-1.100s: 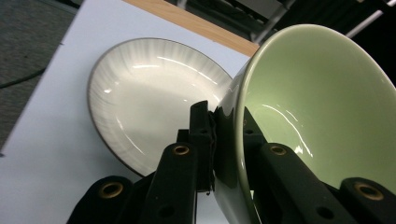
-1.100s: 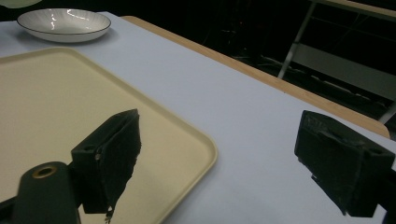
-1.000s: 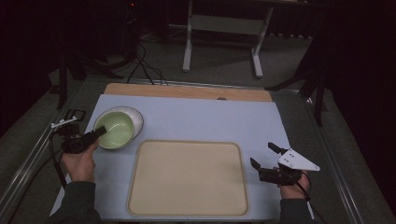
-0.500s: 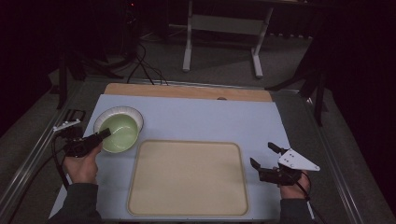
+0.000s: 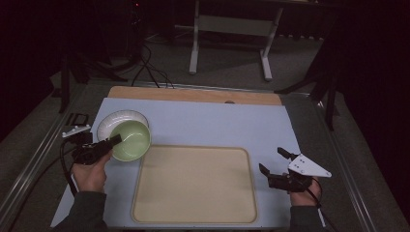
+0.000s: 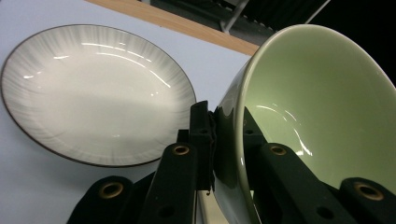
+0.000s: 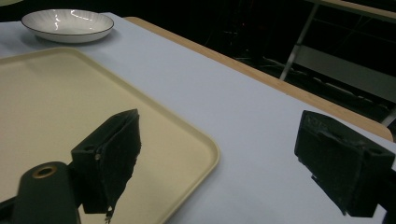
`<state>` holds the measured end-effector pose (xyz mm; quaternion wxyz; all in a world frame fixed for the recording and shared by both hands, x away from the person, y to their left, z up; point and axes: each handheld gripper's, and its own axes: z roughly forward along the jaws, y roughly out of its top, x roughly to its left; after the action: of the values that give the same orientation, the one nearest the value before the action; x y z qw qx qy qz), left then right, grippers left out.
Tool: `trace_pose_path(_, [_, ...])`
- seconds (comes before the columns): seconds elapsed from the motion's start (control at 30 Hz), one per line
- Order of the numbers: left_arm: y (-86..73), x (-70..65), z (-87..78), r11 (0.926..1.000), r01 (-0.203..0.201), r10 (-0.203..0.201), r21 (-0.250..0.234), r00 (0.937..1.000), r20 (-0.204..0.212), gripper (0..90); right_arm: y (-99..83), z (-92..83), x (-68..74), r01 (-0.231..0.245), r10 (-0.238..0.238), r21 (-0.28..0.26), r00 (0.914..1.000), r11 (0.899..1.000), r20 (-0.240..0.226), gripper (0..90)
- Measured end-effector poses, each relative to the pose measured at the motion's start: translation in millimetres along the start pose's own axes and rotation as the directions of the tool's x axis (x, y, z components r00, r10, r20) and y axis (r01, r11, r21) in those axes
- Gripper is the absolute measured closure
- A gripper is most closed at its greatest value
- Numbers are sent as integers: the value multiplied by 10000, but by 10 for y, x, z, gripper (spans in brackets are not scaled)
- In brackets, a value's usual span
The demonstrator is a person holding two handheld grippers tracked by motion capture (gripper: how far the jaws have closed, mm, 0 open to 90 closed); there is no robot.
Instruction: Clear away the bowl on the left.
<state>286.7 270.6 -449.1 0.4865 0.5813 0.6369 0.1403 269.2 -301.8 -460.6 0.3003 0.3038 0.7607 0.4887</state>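
A pale green bowl point(image 5: 130, 140) hangs tilted above the table, its rim pinched by my left gripper point(image 5: 115, 141), which is shut on it. In the left gripper view the bowl's wall point(image 6: 322, 107) stands between the two black jaws, one inside and one outside. A white ribbed plate point(image 5: 114, 121) with a dark rim lies on the blue mat behind the bowl, also plain in the left gripper view point(image 6: 93, 93). My right gripper point(image 5: 275, 162) rests at the right of the cream tray point(image 5: 193, 186), open with nothing between its fingers.
The cream tray point(image 7: 70, 116) takes up the middle of the blue mat point(image 5: 222, 125). A wooden strip point(image 5: 193, 95) runs along the table's far edge. Metal rails border the table at both sides, and a stand with cables sits on the floor beyond.
My left gripper has lifted the green bowl off the white plate and carried it right, toward the tray; the plate now lies bare. The right gripper has kept still.
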Motion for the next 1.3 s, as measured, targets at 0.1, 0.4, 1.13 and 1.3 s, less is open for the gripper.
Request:
trace_pose_path(0.1, [-4,-33,10,9999,-97,96,74,9999,91,826,1,-2,3,13,-13,16,10000,10000,22,138])
trace_pose_path(0.4, [-28,-138,74,9996,-204,198,192,9992,336,825,1,-1,6,42,-42,40,10000,10000,20,138])
trace_pose_path(1.13, [-117,-398,246,9972,-538,496,517,9956,789,826,2,11,5,100,-100,57,9999,9999,-16,138])
trace_pose_path(1.3, [-135,-436,275,9960,-648,594,622,9946,849,825,5,12,11,118,-118,49,9999,9999,-26,138])
